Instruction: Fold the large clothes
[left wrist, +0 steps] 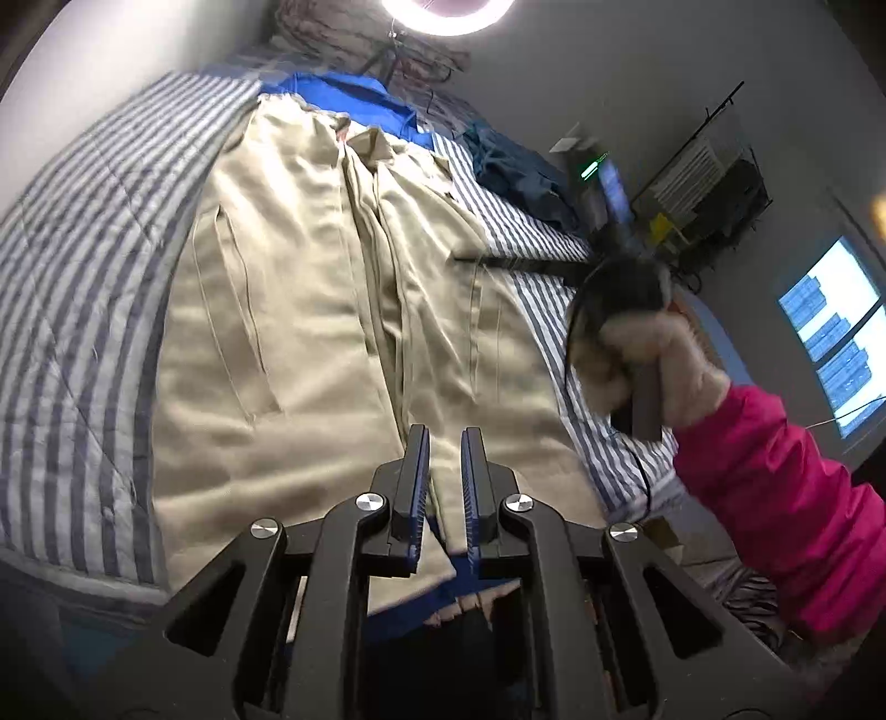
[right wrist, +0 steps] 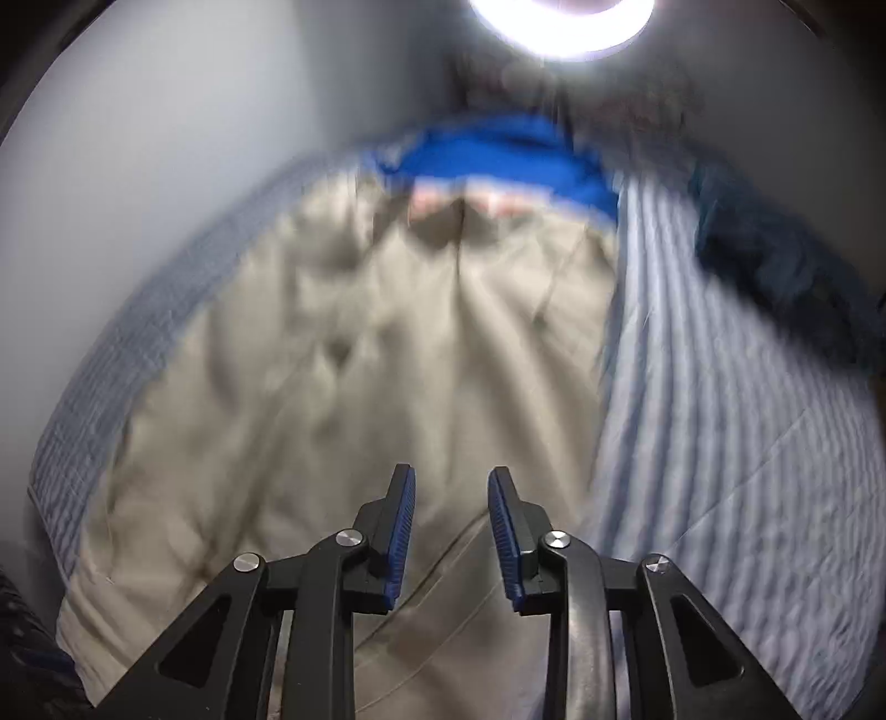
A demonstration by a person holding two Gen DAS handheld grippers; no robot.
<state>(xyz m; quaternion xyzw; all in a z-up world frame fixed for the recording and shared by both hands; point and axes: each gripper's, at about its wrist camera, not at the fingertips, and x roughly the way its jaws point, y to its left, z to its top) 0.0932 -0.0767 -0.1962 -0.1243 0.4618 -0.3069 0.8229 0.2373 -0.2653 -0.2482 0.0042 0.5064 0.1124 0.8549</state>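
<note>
A: What is hard to make out?

B: The right wrist view is blurred. The right gripper is seen with jaws spread, nothing between them.

A: And the left gripper?

B: A fold of the beige garment is pinched there, near the bed's front edge. The striped cover is lit by a ring lamp.
</note>
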